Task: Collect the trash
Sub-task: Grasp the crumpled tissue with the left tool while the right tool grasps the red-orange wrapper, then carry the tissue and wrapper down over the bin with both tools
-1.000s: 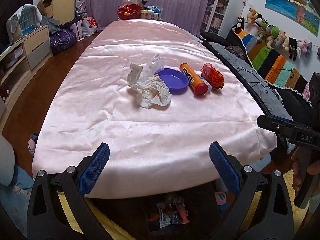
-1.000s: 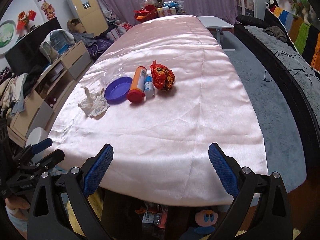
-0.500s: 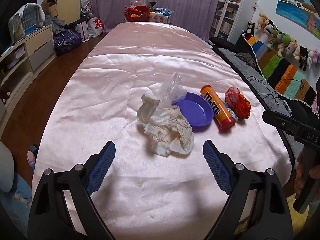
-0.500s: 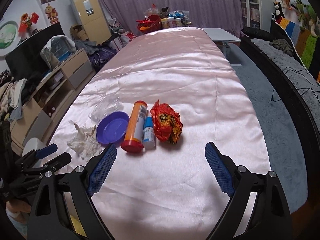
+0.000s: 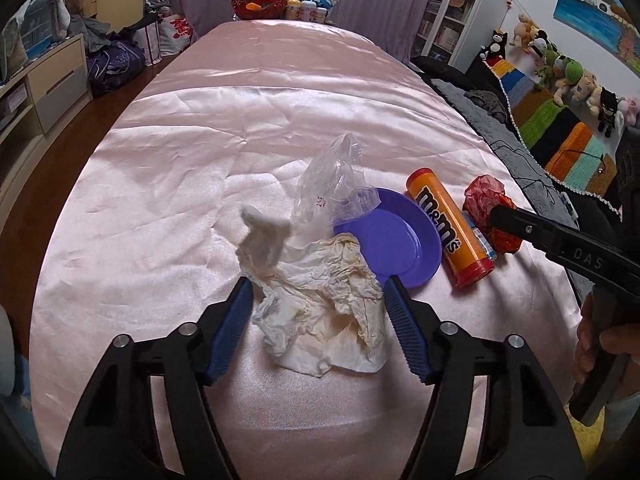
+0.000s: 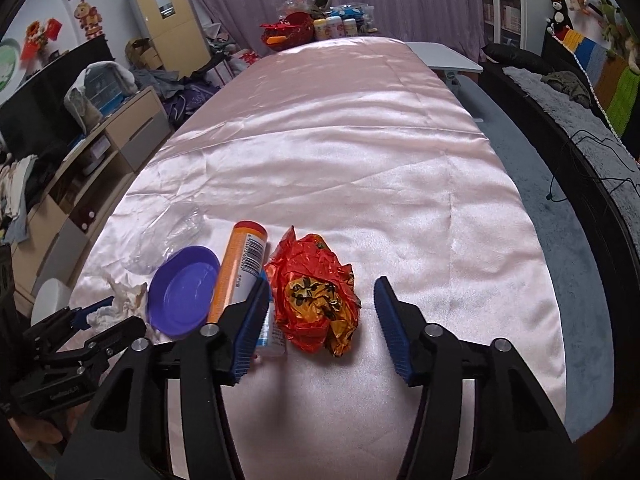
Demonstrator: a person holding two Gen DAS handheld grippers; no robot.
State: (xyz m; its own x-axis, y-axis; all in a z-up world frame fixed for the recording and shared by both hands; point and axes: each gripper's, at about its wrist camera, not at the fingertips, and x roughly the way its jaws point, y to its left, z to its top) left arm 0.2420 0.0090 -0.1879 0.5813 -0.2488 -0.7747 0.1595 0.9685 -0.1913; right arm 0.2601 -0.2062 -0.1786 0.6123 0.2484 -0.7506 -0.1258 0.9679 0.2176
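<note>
On a long table draped in a pink satin cloth [image 5: 168, 184], two handheld grippers reach over a small cluster of litter near the table's near end.

Nearest, the left gripper [image 5: 318, 300] straddles a crumpled white tissue [image 5: 320, 312]. Its jaws are closing, about half open, with the tissue between the blue pads; the pads sit just at the paper's edges and no firm pinch shows yet.

To the right, the right gripper [image 6: 320, 308] is set around a crumpled red and yellow foil wrapper [image 6: 316, 296]. Its jaws are also closing, less than half open; the left pad is beside the wrapper's left edge, and the right pad is clearly apart from it, so nothing is held. In the left wrist view a person's hand [image 5: 600, 344] holds this gripper's handle.

Just beyond the tissue stands a clear plastic bag [image 5: 336, 184], partly over the rim of a purple plastic plate [image 5: 400, 248]. Right of the plate lies an orange m&m's tube [image 5: 448, 224], red cap toward the near side. Between the tube and the wrapper lies a small blue-labelled bottle [image 6: 274, 332], mostly hidden.

At the table's far end sits a red basket [image 6: 288, 28] with several small jars [image 6: 334, 26] beside it.
</note>
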